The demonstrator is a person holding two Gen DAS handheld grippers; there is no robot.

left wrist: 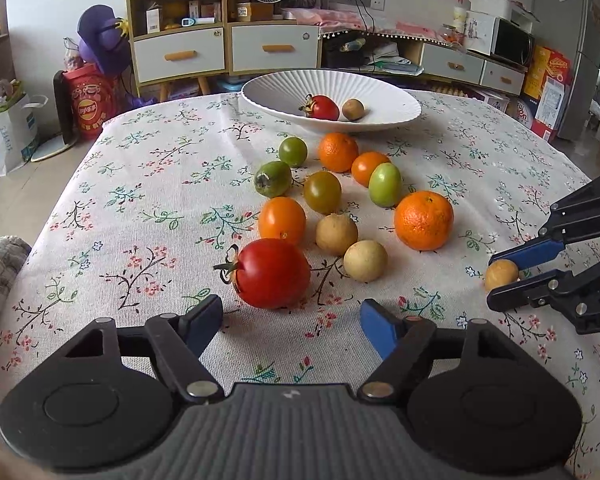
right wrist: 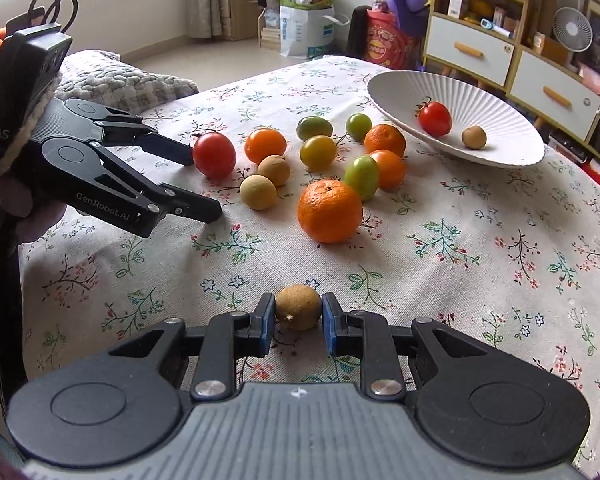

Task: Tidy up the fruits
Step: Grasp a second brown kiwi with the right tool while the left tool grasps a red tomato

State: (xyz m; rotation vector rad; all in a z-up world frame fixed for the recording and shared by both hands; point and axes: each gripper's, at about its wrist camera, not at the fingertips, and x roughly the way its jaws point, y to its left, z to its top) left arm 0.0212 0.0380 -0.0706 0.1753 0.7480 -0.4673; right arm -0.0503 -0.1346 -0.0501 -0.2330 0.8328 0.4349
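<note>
Sitting on the flowery tablecloth (left wrist: 140,208) is a white bowl (left wrist: 284,84) with a small red tomato (left wrist: 323,107) and a brown fruit (left wrist: 353,109) inside. Just in front of the bowl lie oranges, green tomatoes and more brown fruits. The big red tomato (left wrist: 272,273) is the farthest of that bunch from the bowl, and the left gripper (left wrist: 290,322) waits wide apart right by it. Farther from the bowl, the right gripper (right wrist: 298,320) squeezes a little brown fruit (right wrist: 298,307) between its blue pads.
</note>
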